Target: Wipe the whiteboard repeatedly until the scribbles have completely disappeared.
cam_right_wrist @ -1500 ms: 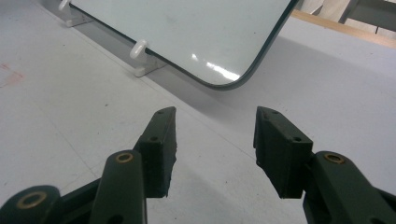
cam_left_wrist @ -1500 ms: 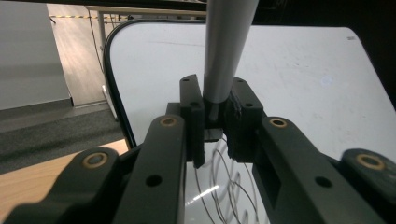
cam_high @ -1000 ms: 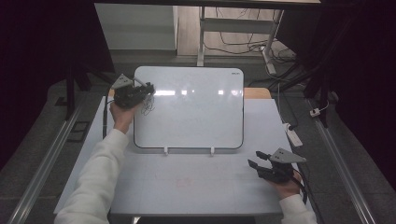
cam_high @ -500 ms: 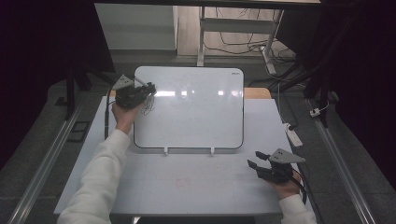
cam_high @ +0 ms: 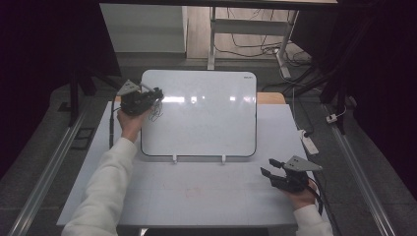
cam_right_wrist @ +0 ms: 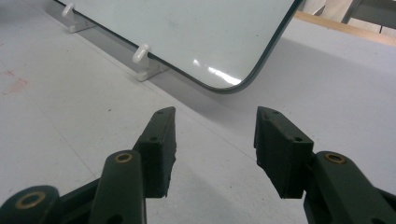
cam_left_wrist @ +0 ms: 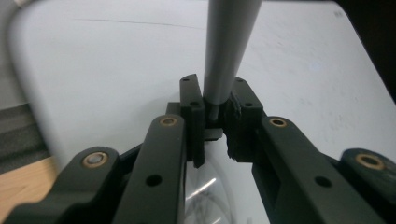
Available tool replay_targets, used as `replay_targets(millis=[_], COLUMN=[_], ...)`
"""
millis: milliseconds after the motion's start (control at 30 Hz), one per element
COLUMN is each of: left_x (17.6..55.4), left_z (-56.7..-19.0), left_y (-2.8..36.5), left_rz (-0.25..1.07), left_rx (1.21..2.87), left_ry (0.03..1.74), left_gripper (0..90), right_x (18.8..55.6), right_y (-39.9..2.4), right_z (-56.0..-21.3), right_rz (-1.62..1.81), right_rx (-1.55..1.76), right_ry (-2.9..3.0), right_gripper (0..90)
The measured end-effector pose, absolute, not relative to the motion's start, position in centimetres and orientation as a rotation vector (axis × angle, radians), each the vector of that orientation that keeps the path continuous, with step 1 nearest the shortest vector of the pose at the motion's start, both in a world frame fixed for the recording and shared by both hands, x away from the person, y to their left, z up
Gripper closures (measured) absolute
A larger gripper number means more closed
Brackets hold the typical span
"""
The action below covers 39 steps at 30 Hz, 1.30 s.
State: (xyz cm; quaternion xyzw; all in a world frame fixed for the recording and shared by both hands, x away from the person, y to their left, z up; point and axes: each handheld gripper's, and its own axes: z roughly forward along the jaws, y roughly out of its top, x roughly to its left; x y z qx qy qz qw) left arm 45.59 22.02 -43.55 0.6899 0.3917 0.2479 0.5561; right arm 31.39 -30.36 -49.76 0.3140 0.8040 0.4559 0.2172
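A white whiteboard [cam_high: 201, 113] lies flat on the table's far half, with dark scribbled lines [cam_high: 156, 114] near its left edge. My left gripper [cam_high: 156, 93] hovers over that corner of the board, above the scribble. In the left gripper view it [cam_left_wrist: 215, 100] is shut on a grey marker [cam_left_wrist: 229, 46] that stands between the pads, over the whiteboard [cam_left_wrist: 102, 70]. My right gripper [cam_high: 268, 169] rests low at the front right of the table. In the right gripper view it [cam_right_wrist: 215, 135] stands open with nothing between its pads, short of the whiteboard's corner [cam_right_wrist: 187, 32].
Two white clips [cam_right_wrist: 144, 58] hold the board's near edge. The pale table top [cam_high: 196, 196] stretches in front of the board. A white power strip [cam_high: 309, 142] lies off the right edge, and metal rails [cam_high: 44, 172] run along both sides.
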Motion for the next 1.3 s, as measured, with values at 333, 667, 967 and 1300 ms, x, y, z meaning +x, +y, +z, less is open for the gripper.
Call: replay_targets(millis=[333,667,967,1300], left_x=[45.2,45.0,44.9,44.3], left_z=[-44.2,-44.2,-45.1,-45.3], left_y=[24.1,24.9,22.5,25.4], left_rz=[0.578,0.629,0.599,0.620], left_rx=[1.561,1.531,1.548,1.498], left_ry=[0.968,0.977,0.911,0.968], left_gripper=[77.7,77.8,77.7,77.8], right_x=[31.3,31.3,31.3,31.4], right_y=[-30.4,-30.4,-30.2,-30.1], right_z=[-49.8,-49.7,-49.8,-49.9], right_rz=[1.263,1.261,1.254,1.253], right_rx=[0.861,0.865,0.856,0.858], right_ry=[2.228,2.225,2.232,2.237], right_gripper=[48.6,48.7,48.7,48.6])
